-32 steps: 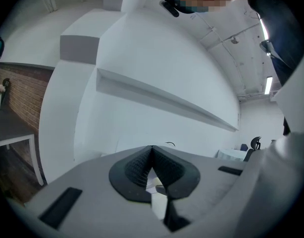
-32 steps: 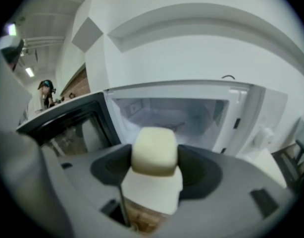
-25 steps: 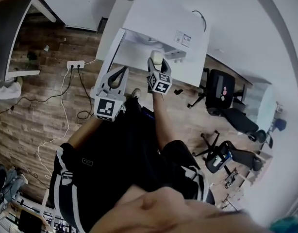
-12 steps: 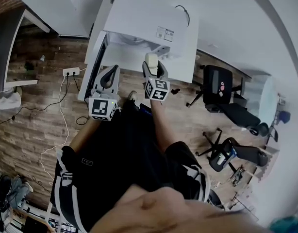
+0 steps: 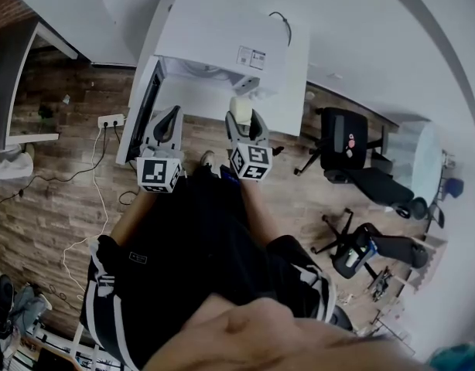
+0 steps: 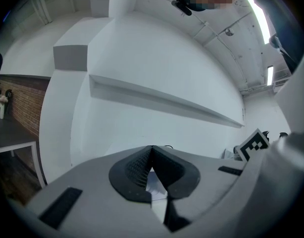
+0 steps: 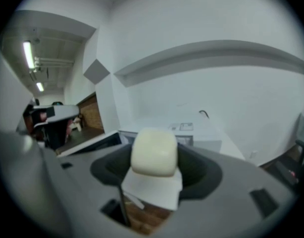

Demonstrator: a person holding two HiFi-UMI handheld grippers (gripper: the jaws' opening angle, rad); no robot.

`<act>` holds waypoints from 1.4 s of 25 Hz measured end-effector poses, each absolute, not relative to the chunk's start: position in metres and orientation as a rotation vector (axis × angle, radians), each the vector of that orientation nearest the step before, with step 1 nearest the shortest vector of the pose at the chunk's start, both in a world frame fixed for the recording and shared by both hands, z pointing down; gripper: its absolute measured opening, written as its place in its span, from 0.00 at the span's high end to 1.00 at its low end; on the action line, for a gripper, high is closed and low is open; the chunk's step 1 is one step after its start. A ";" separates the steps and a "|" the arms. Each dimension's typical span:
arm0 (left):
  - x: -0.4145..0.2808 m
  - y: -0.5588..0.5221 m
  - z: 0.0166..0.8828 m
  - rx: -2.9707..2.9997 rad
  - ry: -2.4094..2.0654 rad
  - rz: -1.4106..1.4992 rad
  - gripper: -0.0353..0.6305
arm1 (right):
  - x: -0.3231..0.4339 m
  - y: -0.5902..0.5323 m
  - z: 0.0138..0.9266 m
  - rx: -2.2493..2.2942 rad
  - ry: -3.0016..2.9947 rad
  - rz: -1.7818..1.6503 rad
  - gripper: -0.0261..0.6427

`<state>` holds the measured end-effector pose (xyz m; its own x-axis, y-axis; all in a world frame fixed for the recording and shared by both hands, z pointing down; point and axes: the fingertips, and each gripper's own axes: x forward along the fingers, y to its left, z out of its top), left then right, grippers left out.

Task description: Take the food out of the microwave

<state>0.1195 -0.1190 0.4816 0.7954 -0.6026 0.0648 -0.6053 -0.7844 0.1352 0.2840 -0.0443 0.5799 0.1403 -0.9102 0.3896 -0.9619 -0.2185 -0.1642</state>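
Moved since a second before: both tongs had drawn back from the microwave toward the person, and the food came out with them.

Item 1, food. One pale, cream-coloured, rounded block sitting on a white paper. Location: outside the microwave, held in the air above the front part of the bench, near the oven's mouth.

Item 2, right tongs. Clamped on the food and its paper, one jaw at each side, opened only as wide as the block. Nothing else touched.

Item 3, left tongs. Tips pressed together, nothing between them; only the small gap behind the tips remained. Held beside the right tongs, in front of the door, touching nothing as far as could be told.

Item 4, microwave. White, standing on the bench, door swung open to the person's left. Whether anything else remained inside could not be told.

Status of task: the removal itself judged done, since the food was clear of the cavity. Left outstanding, by judgement: a place to set the food down, release of the right tongs, and possibly the closing of the door, for which the free left tongs were well placed.
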 end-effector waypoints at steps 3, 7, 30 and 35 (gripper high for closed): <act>0.122 -0.119 0.480 2.840 -0.968 0.028 0.90 | 0.281 -0.035 0.568 2.275 -1.902 0.606 0.52; 0.126 -0.116 0.489 2.839 -0.953 0.039 0.90 | 0.274 -0.024 0.547 2.271 -1.936 0.547 0.52; 0.133 -0.112 0.493 2.875 -0.909 0.062 0.90 | 0.247 -0.007 0.520 2.260 -2.014 0.480 0.52; 0.133 -0.112 0.493 2.875 -0.905 0.065 0.90 | 0.246 -0.007 0.518 2.259 -2.017 0.478 0.52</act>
